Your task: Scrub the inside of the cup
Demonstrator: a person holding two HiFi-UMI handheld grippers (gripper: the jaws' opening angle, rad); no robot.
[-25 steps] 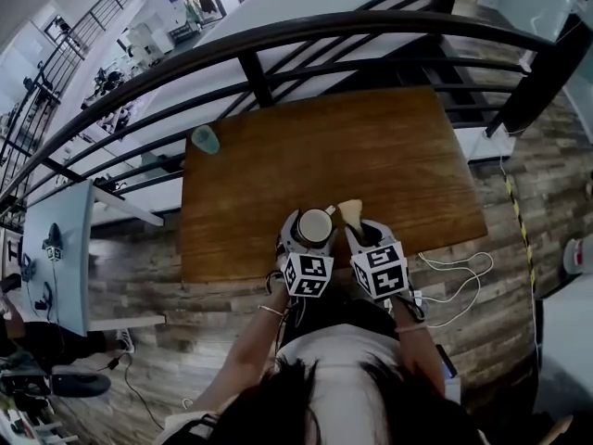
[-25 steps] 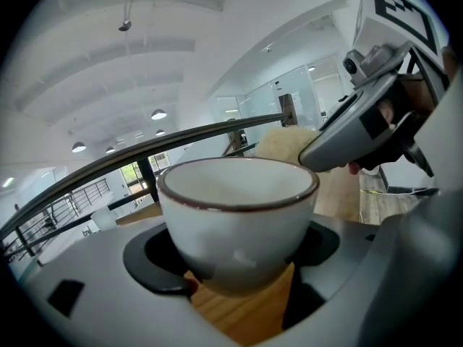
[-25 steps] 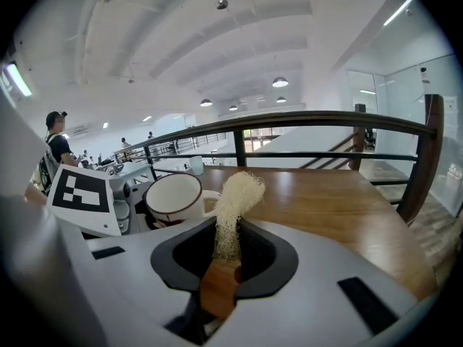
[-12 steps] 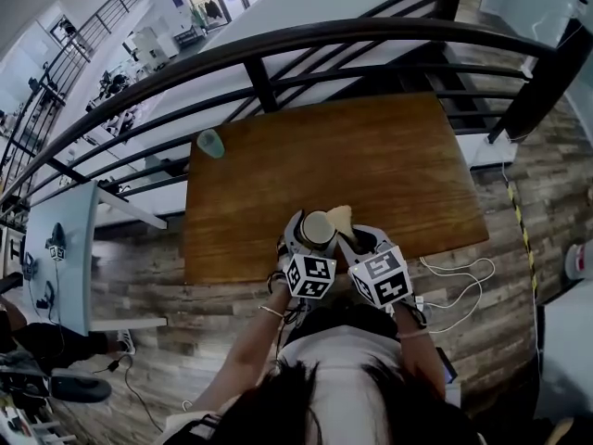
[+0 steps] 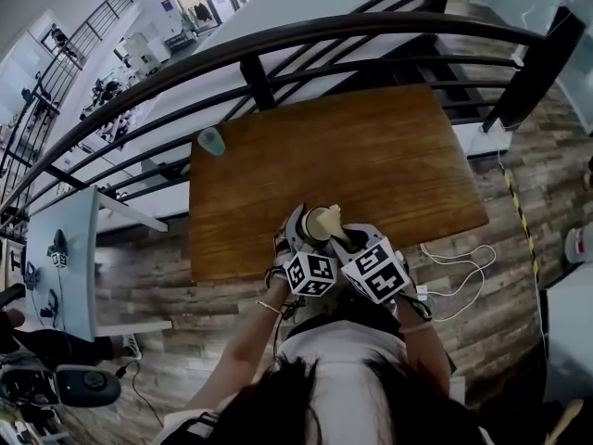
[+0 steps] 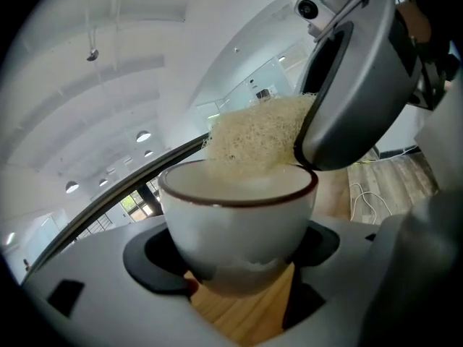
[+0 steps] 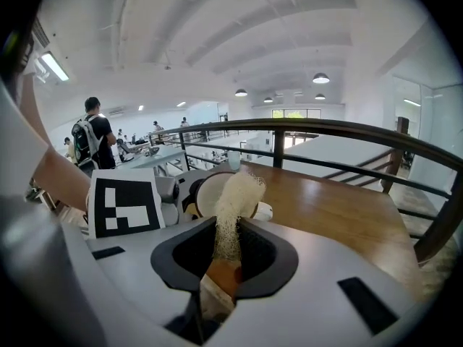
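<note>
A white cup with a dark red rim sits between the jaws of my left gripper, which is shut on its sides. In the head view the cup is just above the near edge of the wooden table. My right gripper is shut on a pale fibrous scrubber, with the cup right behind it. The scrubber leans over the cup's rim into its mouth. In the head view both grippers, left and right, stand side by side.
A small teal cup stands at the table's far left corner. A dark metal railing runs along the far side. White cables lie on the plank floor at the right. People stand far off in the right gripper view.
The right gripper has swung left toward the cup, and the scrubber now reaches over the rim. Both grippers have risen a little and rolled.
</note>
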